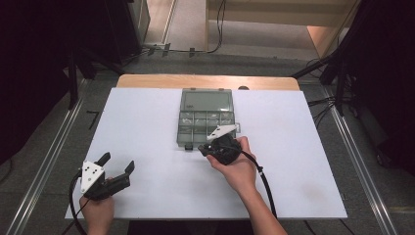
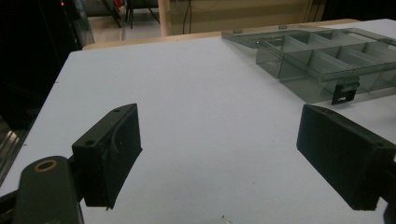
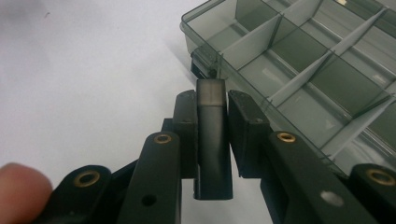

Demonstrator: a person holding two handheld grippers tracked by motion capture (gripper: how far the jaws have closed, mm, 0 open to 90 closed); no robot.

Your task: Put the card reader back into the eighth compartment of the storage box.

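up top, the high view looks forward and down from the person's side, taking in the whole white counter (image 1: 147, 147). the left gripper view sits low near the counter's near left, facing across to the clear compartment box (image 2: 327, 60). the right gripper view is pressed close against that same box (image 3: 303, 70). all three share the box and the counter around it.

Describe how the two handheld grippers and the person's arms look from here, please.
Both are black. The left gripper carries a white three-cornered plate dotted with dark holes, and so does the right gripper; a black cable trails from each. The left gripper view shows flat rectangular black pads. The right gripper view shows brass-coloured rivets on the linkages. The forearms are bare, with no sleeves in sight.
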